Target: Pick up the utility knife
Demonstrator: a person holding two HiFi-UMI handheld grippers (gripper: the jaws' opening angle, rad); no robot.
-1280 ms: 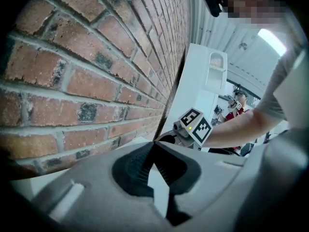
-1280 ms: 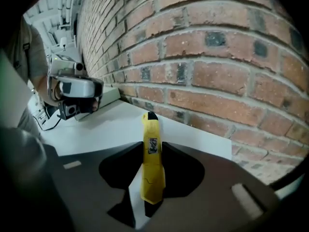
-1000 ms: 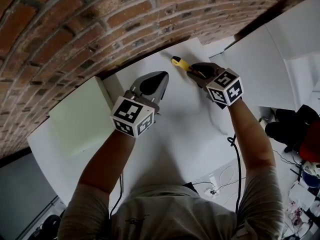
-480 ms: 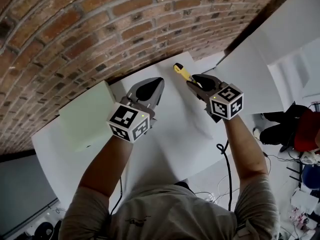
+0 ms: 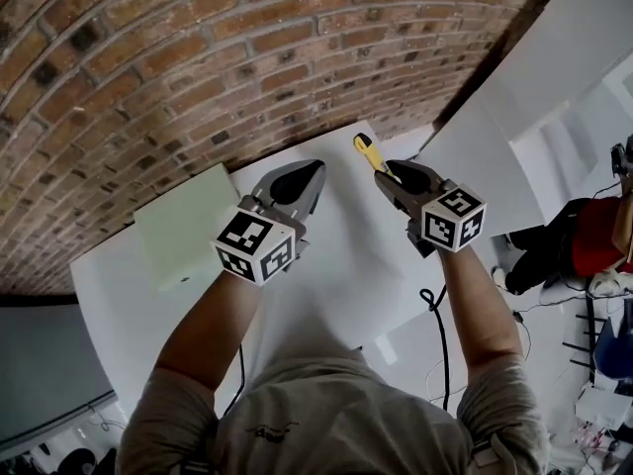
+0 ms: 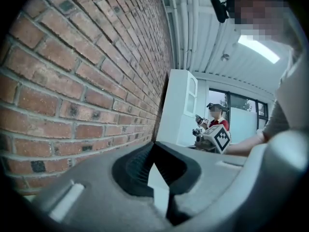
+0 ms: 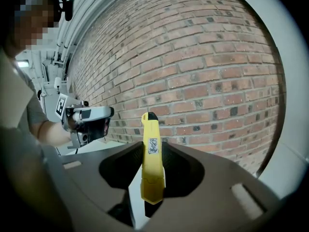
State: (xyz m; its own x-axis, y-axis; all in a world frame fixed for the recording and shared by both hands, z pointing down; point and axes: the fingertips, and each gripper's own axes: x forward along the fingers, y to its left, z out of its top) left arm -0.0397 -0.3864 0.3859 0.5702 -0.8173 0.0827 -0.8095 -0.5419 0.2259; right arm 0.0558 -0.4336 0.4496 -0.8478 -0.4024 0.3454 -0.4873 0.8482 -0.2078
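Observation:
The yellow utility knife (image 7: 152,168) with a black tip stands up between the jaws of my right gripper (image 7: 152,148), which is shut on its body. In the head view the knife (image 5: 366,149) sticks out past the right gripper (image 5: 388,169) toward the brick wall, held in the air above the white table (image 5: 346,255). My left gripper (image 5: 316,166) hovers level beside it on the left. Its jaws meet at the tips with nothing between them, as the left gripper view (image 6: 154,146) shows. The left gripper (image 7: 89,122) also appears in the right gripper view.
A pale green flat box (image 5: 188,226) lies on the table's left part. The brick wall (image 5: 247,57) runs close behind the table. A black cable (image 5: 435,305) hangs off the near right edge. Another person (image 6: 215,117) with grippers stands far off by a white cabinet (image 6: 181,105).
Both grippers have risen above the table, and the knife has gone up with the right one. The table now looks farther below them.

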